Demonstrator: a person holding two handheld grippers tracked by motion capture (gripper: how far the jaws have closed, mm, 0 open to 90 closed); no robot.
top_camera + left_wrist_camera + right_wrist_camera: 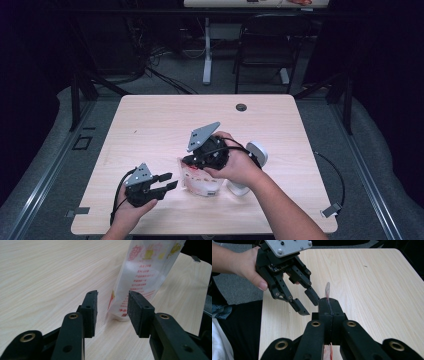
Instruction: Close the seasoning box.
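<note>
The right gripper (192, 161) is pinching the clear pouch (202, 182) (red print) on the table (150, 125); the left gripper (169, 181), jaws parted, is hovering just beside it

Pale wood-grain table (150, 120), round cable port (241, 107) near far edge. Grey floor (175, 75) beyond, cables trailing. Dark chair (265, 45) and white desk leg (207, 50) behind. Surroundings dim, black.
</note>
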